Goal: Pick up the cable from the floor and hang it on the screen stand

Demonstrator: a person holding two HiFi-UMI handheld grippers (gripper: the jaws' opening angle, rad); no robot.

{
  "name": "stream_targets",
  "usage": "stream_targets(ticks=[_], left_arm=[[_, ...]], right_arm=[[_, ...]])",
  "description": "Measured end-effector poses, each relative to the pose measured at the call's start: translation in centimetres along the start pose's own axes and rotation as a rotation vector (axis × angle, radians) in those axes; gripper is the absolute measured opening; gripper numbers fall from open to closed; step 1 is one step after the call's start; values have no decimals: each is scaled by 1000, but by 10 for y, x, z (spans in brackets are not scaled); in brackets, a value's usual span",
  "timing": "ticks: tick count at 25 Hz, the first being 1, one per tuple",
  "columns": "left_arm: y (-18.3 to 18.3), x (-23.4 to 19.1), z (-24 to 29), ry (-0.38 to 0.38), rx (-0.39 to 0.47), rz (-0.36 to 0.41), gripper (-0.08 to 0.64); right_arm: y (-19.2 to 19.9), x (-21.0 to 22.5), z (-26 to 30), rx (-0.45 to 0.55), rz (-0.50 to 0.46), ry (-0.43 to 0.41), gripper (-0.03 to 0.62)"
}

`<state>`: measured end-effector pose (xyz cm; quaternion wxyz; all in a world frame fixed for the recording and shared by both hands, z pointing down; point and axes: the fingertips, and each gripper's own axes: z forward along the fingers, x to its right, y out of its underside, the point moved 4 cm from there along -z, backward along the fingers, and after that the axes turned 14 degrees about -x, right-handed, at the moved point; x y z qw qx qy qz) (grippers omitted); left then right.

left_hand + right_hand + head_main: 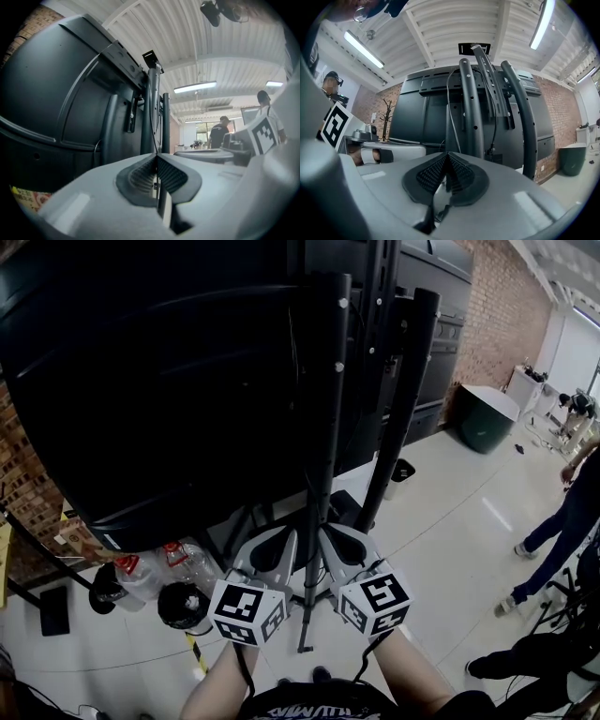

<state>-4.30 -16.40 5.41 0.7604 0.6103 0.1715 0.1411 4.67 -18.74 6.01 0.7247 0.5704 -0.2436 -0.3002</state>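
Cable (447, 108) hangs thin and dark off the floor: in the right gripper view it arcs over near the top of the screen stand (471, 108) and drops straight to the tips of the right tongs (447, 153). Those are clenched on it, and a dark length shows again below the ribbed pads. In the left gripper view the same fine line (154, 136) runs down along the stand's post (153, 108) into the tips of the left tongs (156, 154), which are also pinched together on it.

In the head view the left tongs (292, 536) and the right tongs (326, 531) sit side by side, tips almost meeting, right against the stand's nearest upright post (328, 409). The marker cubes (246, 612) face the camera.

Behind the posts rises the broad black back of the screen (150, 381). On the pale floor (450, 549) under the screen lie clear plastic bottles (150, 570) beside a round black object. A brick wall (487, 306) runs off to the right, with a dark green bin (483, 418) at its foot and a person in jeans (562, 512) standing well apart from the stand.
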Motion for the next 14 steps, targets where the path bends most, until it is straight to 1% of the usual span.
stream_targets(ticks=[14], left_arm=[[3, -1, -7, 15, -20, 9, 5]], right_arm=[[-3, -16, 11, -19, -34, -48, 8]])
